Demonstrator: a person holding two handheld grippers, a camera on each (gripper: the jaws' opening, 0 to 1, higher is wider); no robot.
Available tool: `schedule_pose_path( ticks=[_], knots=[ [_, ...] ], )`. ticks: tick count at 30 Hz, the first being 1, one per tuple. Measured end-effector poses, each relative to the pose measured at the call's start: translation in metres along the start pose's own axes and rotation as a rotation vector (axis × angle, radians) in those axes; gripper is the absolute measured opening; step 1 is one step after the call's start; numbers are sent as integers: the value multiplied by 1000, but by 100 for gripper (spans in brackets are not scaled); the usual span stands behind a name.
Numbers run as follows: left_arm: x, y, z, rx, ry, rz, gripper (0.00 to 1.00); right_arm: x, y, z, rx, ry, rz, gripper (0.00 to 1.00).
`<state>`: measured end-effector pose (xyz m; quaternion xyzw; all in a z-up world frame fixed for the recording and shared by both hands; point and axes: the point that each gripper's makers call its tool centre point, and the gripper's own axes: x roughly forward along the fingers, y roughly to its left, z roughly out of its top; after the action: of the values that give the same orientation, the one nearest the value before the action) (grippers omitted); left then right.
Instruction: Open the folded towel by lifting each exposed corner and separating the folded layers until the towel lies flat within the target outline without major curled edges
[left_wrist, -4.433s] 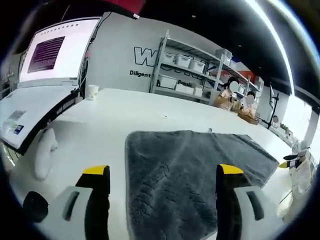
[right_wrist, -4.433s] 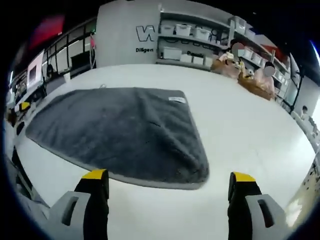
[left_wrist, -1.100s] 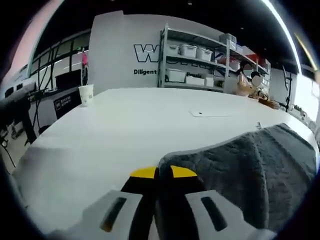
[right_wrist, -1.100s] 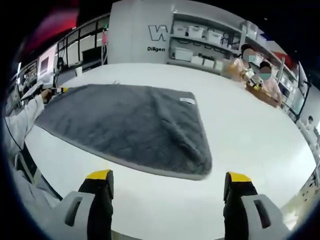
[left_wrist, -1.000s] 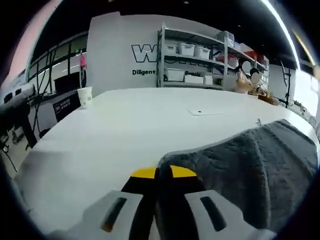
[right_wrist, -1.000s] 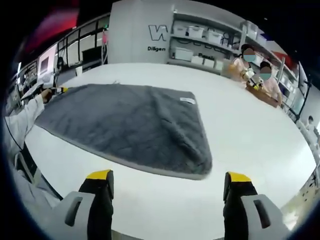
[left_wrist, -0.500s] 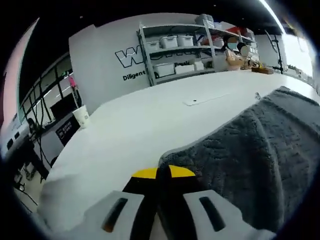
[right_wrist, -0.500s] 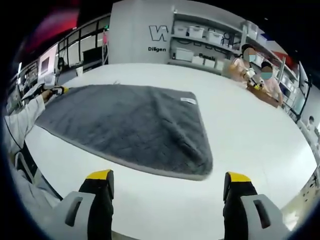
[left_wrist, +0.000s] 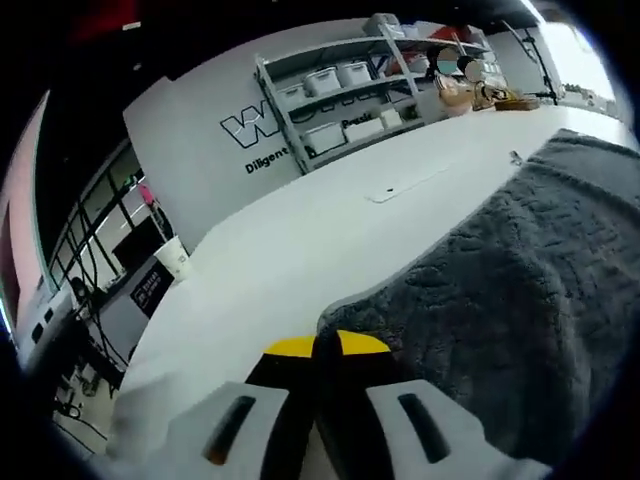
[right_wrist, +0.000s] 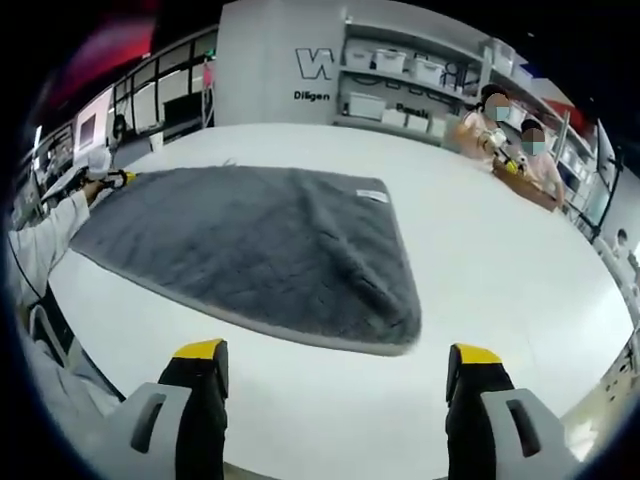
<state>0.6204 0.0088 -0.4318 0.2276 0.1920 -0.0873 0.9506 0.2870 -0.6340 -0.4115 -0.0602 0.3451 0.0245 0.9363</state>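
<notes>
Your left gripper (left_wrist: 326, 345) is clenched on a corner of the grey towel (left_wrist: 510, 290), its two yellow-tipped jaws pressed together with the pile bunched between them; from that pinch the towel runs away ahead and to the right of the jaws in the left gripper view, with its pale hemmed edge leading off from the tips. Your right gripper (right_wrist: 335, 365) is released, its jaws standing wide apart with bare tabletop between them, and it hangs short of the towel: in the right gripper view the nearest rounded corner of the towel (right_wrist: 250, 250) lies just ahead of the gap, apart from both tips. From there the towel spreads forward and to the left of those jaws on the white table (right_wrist: 500, 260), mostly flat, with a small white label (right_wrist: 376, 196) at its far corner. At the far left corner, well away from your right jaws, you can see the left gripper (right_wrist: 112, 179) with your sleeve (right_wrist: 40, 240) reaching toward it. Beyond the left jaws, far off to their left, a white paper cup (left_wrist: 174, 259) stands at the table's edge. Farther out, past the table, a grey wall with large lettering (left_wrist: 260, 125) stands beside metal shelves (left_wrist: 340, 90) stacked with white bins, and two people (right_wrist: 505, 130) sit at the far right of the room ahead of your right gripper.
</notes>
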Motion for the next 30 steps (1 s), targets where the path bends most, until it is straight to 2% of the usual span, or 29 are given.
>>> schedule_pose_path(
  ticks=[10,17,23,30],
  knots=[
    [-1,0,-1,-58,-40,-7,4,8,0,31,-35,-53,33,88],
    [-2,1,-2,-113,-74,-8,3,15,-8,79,-25,-184,78,83],
    [-2,2,-3,-162,-96,-21,3,29,-27,118,-41,-260,58,83],
    [-2,0,-1,-149,-98,-19,3,54,-42,152,-24,-306,36,81]
  ],
)
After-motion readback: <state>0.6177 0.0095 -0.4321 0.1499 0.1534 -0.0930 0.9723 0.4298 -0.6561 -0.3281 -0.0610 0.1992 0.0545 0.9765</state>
